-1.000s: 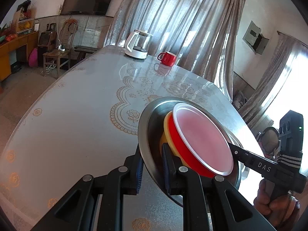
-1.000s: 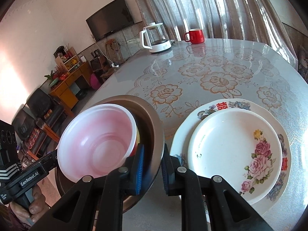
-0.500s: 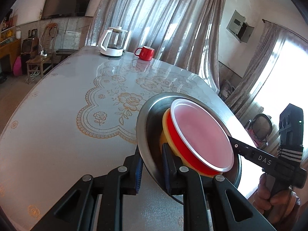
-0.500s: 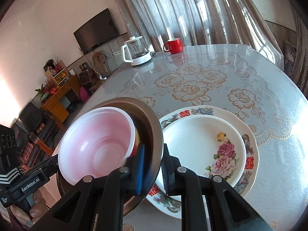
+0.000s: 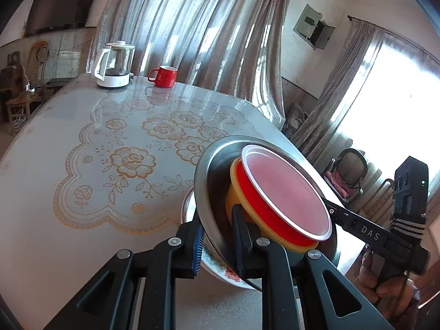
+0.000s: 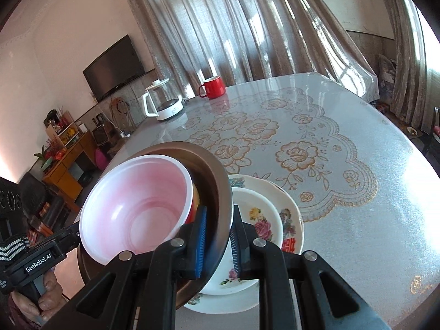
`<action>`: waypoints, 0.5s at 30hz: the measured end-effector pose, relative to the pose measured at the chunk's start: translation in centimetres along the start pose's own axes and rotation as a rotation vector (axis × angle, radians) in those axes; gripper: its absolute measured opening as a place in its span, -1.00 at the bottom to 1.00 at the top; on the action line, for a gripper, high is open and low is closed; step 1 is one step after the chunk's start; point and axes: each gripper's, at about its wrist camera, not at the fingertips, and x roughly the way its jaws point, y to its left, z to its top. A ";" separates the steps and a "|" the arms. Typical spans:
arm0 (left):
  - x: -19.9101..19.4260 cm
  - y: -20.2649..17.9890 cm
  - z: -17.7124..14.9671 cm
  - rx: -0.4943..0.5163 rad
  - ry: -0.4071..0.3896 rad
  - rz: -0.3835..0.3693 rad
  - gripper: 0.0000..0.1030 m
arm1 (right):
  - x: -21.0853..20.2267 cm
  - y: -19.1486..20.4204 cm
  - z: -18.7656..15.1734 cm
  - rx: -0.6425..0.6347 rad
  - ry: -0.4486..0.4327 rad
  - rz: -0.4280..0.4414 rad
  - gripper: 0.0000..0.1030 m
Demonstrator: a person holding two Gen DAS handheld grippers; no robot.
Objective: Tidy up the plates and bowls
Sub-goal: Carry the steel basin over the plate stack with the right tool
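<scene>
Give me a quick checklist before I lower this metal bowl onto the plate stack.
1. Left claw pinches the metal bowl rim: ok.
2. Right claw pinches the opposite rim: ok.
3. Red bowl and yellow bowl nested inside the metal bowl: ok, though they sit off-centre, toward the left claw.
4. Metal bowl level: cannot tell; fisheye views distort tilt.
5. Metal bowl over the floral plates: partly ok; it overlaps their left side in the right wrist view, not yet centred.
6. Top plate free of objects: cannot tell; visible part is bare, the rest is hidden by the bowl.
</scene>
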 end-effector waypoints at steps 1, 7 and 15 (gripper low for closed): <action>0.4 -0.3 0.2 0.003 0.007 -0.002 -0.65 | -0.1 -0.4 0.1 0.008 -0.005 -0.010 -0.69; 3.2 -1.3 0.3 0.005 0.057 -0.014 -0.66 | 0.0 -2.8 0.3 0.060 0.005 -0.052 -0.69; 5.7 -0.5 -0.7 -0.017 0.119 0.011 -0.65 | 2.4 -4.9 -0.4 0.116 0.056 -0.065 -0.69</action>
